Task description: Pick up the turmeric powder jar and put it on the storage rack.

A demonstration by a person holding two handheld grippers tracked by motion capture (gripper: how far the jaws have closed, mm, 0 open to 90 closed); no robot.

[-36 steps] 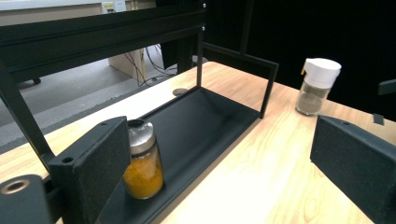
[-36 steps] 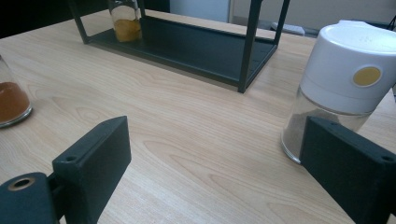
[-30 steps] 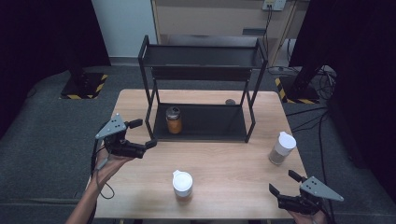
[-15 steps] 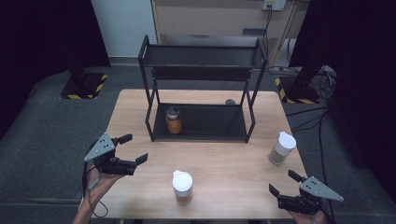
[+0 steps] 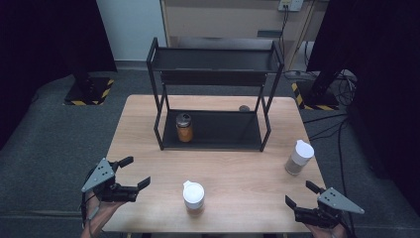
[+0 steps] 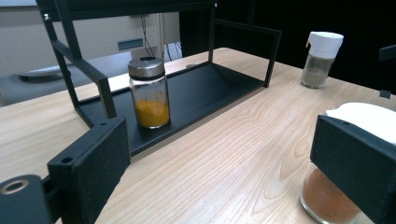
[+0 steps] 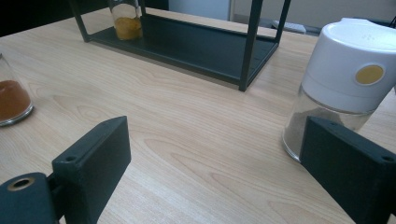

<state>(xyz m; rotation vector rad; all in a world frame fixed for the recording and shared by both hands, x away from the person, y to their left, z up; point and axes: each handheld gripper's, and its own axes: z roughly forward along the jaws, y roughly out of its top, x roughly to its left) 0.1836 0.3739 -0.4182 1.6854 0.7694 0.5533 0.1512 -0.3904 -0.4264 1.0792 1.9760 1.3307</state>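
Observation:
A black two-tier rack (image 5: 213, 74) stands on the wooden table (image 5: 237, 168). On its lower shelf sits a metal-capped jar of orange spice (image 5: 184, 127) (image 6: 149, 93) (image 7: 126, 21). A white-capped jar of brown spice (image 5: 193, 197) (image 6: 327, 196) (image 7: 11, 100) stands near the front edge. At the right stands a white-capped jar of grey spice (image 5: 298, 157) (image 6: 321, 58) (image 7: 345, 79). My left gripper (image 5: 137, 171) (image 6: 219, 158) hovers open over the front left corner, left of the brown jar. Open too, my right gripper (image 5: 299, 194) (image 7: 217, 158) is at the front right, just short of the grey jar.
A small dark object (image 5: 244, 107) lies on the table behind the rack. The rack's top shelf (image 5: 213, 60) is bare. Grey floor surrounds the table, and cables (image 5: 341, 134) trail at the right. Bare wood lies between the rack and the front edge.
My left gripper has drawn back from beside the rack toward the front left corner of the table, still open. The right gripper and the jars have not moved.

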